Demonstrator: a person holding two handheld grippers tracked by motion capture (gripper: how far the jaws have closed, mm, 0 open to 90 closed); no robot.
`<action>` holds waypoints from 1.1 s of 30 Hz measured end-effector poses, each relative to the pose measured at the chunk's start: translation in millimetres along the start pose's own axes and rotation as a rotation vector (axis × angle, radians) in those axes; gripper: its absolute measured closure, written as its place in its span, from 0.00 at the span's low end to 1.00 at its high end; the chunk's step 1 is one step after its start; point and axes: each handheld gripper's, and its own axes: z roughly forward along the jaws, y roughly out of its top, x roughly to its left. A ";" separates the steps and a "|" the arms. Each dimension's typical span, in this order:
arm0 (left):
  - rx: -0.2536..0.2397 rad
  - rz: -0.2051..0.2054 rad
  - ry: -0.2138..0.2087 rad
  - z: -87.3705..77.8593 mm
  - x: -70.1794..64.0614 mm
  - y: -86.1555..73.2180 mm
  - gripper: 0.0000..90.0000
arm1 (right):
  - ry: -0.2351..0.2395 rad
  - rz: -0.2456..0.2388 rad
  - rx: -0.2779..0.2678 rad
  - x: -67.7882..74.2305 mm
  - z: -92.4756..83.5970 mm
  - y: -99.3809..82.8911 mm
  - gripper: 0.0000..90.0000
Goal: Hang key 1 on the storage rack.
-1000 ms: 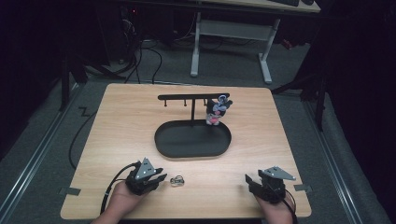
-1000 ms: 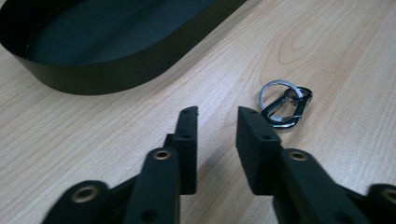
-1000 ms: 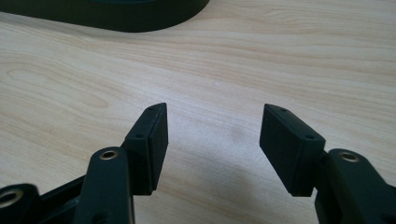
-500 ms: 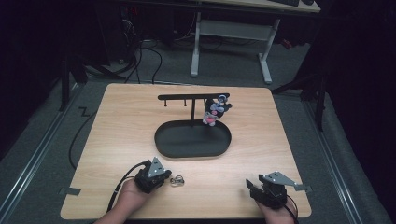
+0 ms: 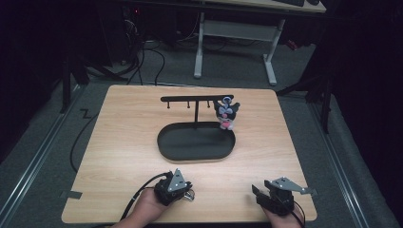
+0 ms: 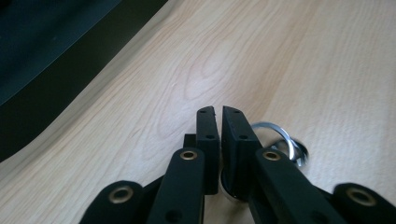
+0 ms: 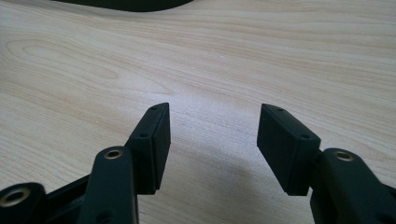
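Keyring [image 6: 275, 140] lies flat on the table [image 5: 119, 142], touching the left gripper [image 6: 218, 111], whose nearly closed jaws pinch it; its axis is unclear. Right gripper [image 7: 212, 116] gapes empty.

Each of the 2 hand-held tools is black. The left gripper [image 5: 175, 189] carries a grey 3-cornered plate on top, and a black cable trails from its rear toward the table's near edge. The right gripper [image 5: 278, 195] has the same grey plate, with a thinner black cable behind it. Up close, each jaw is a flat rectangular black pad with small screw holes, hinged to a black link arm by a brass-coloured rivet. The forearms appear bare, though the picture is too small to be sure.
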 end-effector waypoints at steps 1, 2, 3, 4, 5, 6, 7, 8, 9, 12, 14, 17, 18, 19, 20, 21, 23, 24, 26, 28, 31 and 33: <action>-0.007 -0.008 0.009 -3.3 1.1 -0.7 0.94 | 0.004 -0.002 -0.003 0.1 1.0 1.0 0.50; -0.012 -0.018 0.016 -6.3 2.4 -1.9 0.94 | 0.004 -0.002 -0.003 0.1 1.0 1.0 0.50; -0.019 -0.030 0.029 -10.9 4.4 -4.3 0.94 | 0.005 -0.001 0.000 0.4 1.3 1.5 0.50; -0.023 -0.049 0.043 -17.0 6.7 -8.1 0.94 | 0.009 -0.001 -0.002 0.6 2.2 2.2 0.50; -0.025 -0.064 0.048 -20.2 7.7 -10.7 0.94 | 0.013 -0.004 -0.003 1.1 3.3 3.3 0.50; -0.022 -0.087 0.049 -24.4 8.2 -15.1 0.94 | 0.015 -0.005 -0.002 1.6 4.0 4.0 0.50; -0.017 -0.097 0.050 -26.4 7.5 -17.6 0.94 | 0.018 -0.004 -0.001 2.6 5.2 5.3 0.50; -0.009 -0.104 0.048 -28.5 5.6 -20.0 0.94 | 0.020 -0.016 -0.003 2.5 6.2 6.2 0.50; -0.006 -0.110 0.044 -30.3 2.8 -21.5 0.94 | 0.025 -0.013 -0.001 3.8 7.1 7.3 0.50; 0.000 -0.117 0.027 -32.9 -8.9 -23.1 0.92 | 0.038 -0.024 -0.002 6.4 9.6 10.3 0.50; 0.015 -0.125 0.011 -31.0 -16.2 -23.6 0.86 | 0.044 -0.031 -0.005 7.1 10.2 11.3 0.50; 0.030 -0.131 0.018 -23.7 -24.2 -21.4 0.75 | 0.054 -0.032 -0.003 8.3 11.1 12.3 0.50; 0.032 -0.136 0.016 -20.4 -26.1 -18.8 0.74 | 0.057 -0.036 -0.001 8.1 11.7 12.5 0.50; 0.036 -0.133 0.020 -18.5 -27.3 -17.0 0.73 | 0.060 -0.033 0.001 8.3 12.1 12.6 0.50; 0.039 -0.129 0.028 -15.4 -29.0 -14.4 0.74 | 0.061 -0.035 0.001 8.2 12.3 12.7 0.50; 0.039 -0.129 0.027 -12.3 -30.3 -11.8 0.74 | 0.062 -0.035 0.001 8.1 12.3 12.8 0.50; 0.037 -0.122 0.024 -5.1 -32.8 -5.4 0.74 | 0.064 -0.032 0.004 7.8 12.1 12.6 0.50; 0.036 -0.122 0.019 -1.0 -33.5 -1.7 0.75 | 0.066 -0.032 0.002 7.3 12.1 12.3 0.50; 0.038 -0.108 0.004 8.4 -35.6 7.1 0.76 | 0.066 -0.029 0.001 6.4 11.6 12.1 0.50; 0.044 -0.088 -0.010 20.3 -39.0 19.2 0.76 | 0.064 -0.032 -0.002 5.3 11.5 12.0 0.50; 0.048 -0.062 -0.022 37.0 -44.4 34.9 0.80 | 0.062 -0.016 -0.003 3.3 10.7 11.8 0.50; 0.045 -0.044 -0.030 49.9 -48.3 46.5 0.80 | 0.059 -0.015 -0.004 2.7 10.4 11.6 0.50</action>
